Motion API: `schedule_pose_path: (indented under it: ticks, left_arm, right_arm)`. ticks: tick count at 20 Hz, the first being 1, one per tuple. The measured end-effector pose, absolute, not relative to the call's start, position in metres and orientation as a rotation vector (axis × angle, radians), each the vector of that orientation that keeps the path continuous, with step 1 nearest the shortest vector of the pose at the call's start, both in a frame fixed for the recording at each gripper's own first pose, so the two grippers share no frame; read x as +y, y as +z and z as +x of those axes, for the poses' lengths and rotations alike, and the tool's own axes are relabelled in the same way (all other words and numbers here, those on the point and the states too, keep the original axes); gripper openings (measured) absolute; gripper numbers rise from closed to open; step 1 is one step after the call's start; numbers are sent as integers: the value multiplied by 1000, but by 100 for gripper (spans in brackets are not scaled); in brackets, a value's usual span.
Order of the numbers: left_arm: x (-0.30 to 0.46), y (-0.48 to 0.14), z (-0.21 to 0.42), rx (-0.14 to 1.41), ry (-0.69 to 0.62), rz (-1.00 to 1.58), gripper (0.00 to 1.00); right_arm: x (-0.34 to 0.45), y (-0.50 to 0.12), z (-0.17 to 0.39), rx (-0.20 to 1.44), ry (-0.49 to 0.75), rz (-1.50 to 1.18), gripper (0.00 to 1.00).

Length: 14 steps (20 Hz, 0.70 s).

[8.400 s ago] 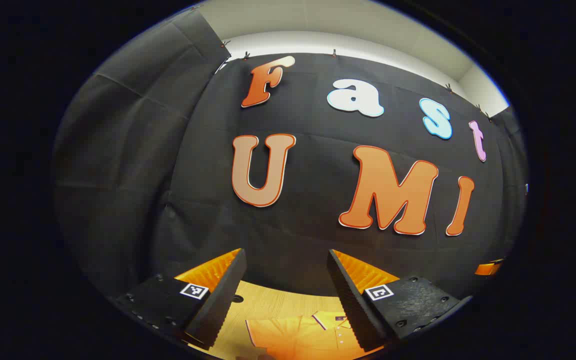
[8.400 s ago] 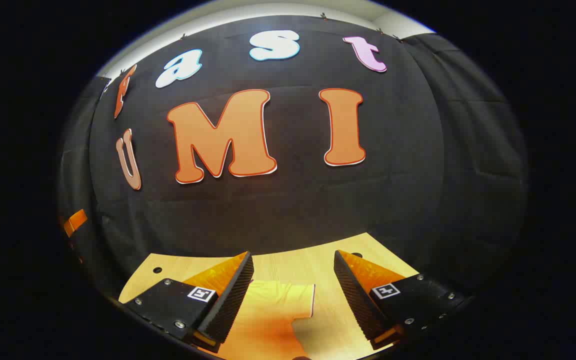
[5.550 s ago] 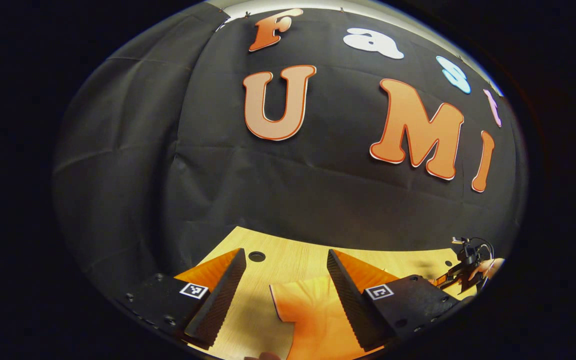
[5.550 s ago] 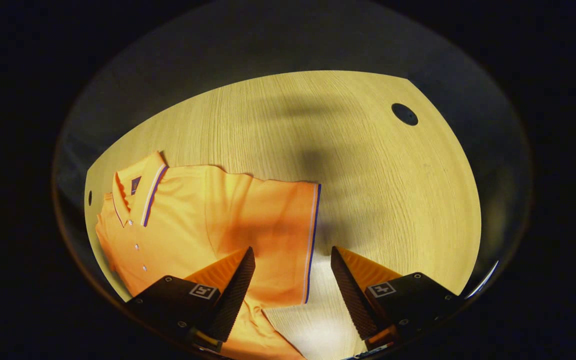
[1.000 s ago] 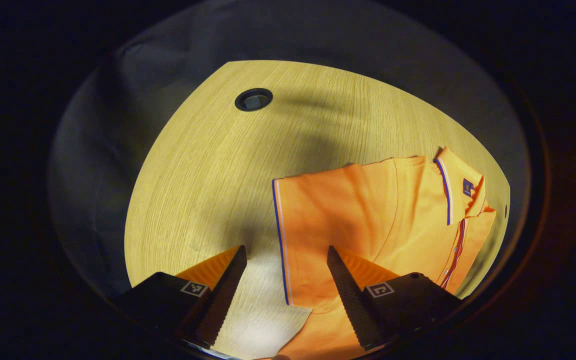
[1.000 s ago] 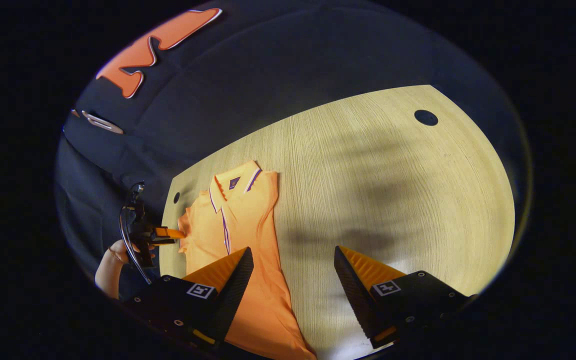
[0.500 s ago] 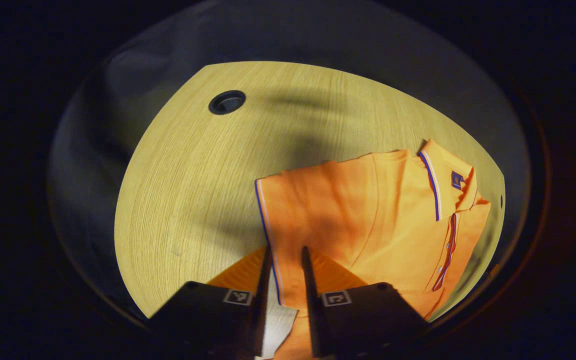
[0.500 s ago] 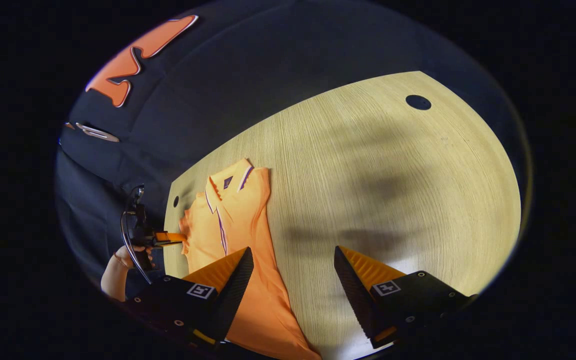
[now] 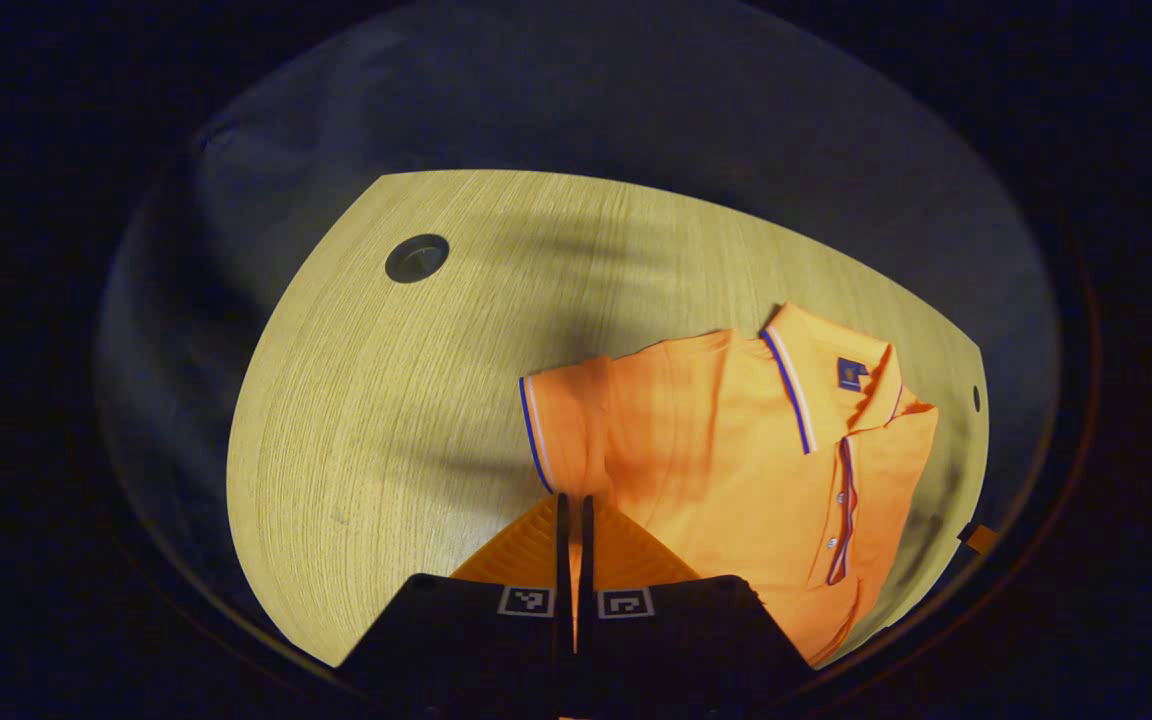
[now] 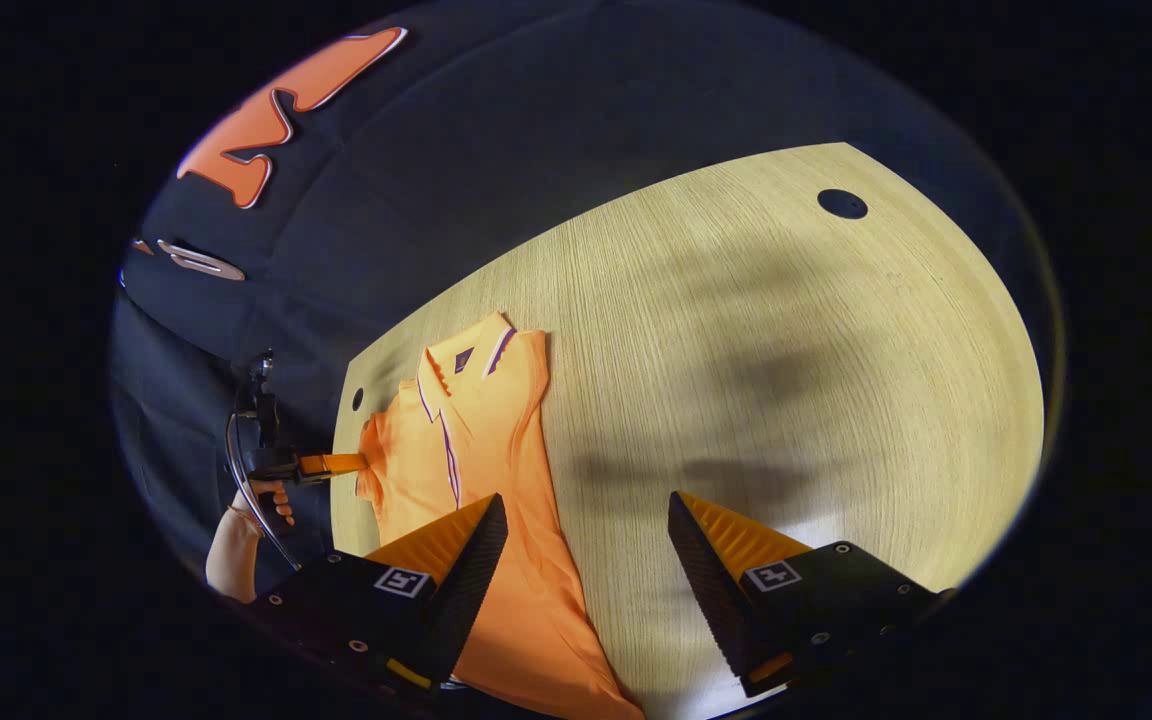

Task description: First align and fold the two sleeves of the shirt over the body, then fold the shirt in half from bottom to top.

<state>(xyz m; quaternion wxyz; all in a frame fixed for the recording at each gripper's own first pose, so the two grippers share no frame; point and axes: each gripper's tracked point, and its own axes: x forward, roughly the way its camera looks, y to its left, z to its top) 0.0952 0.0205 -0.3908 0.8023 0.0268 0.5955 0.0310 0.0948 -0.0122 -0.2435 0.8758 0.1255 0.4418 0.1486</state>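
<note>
An orange polo shirt (image 9: 736,450) lies face up on the wooden table (image 9: 376,400), its collar (image 9: 816,375) toward the far right. My left gripper (image 9: 572,512) is shut on the lower end of the shirt's near sleeve (image 9: 561,430), whose blue-striped cuff rises just above the fingertips. In the right gripper view the shirt (image 10: 481,440) stretches from mid-left toward the bottom, its right edge straight. There the left gripper (image 10: 336,463), held by a hand (image 10: 256,500), pinches the sleeve at the shirt's left edge. My right gripper (image 10: 581,530) hangs open above the shirt's lower part and the bare table.
The table has a round cable hole (image 9: 417,258) at its far left corner and another hole (image 10: 842,204) at the far right. A smaller hole (image 10: 357,399) lies beyond the collar. Black cloth walls close the booth behind the table. Bare wood (image 10: 786,350) spreads right of the shirt.
My left gripper went from open around the sleeve cuff to shut on it, and the sleeve has bunched inward toward the body. The right gripper stayed open and hardly moved.
</note>
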Motion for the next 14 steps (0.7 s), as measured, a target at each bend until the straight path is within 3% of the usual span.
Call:
schedule_pose_path:
  ticks: [10, 14]
  left_arm:
    - [-127, -383, 65, 1307, -143, -115, 1]
    - [-177, -392, 48, 1346, -218, -188, 9]
  right_arm:
    - [-15, -236, 80, 905, 315, 269, 99]
    - [-17, -236, 75, 903, 316, 270, 99]
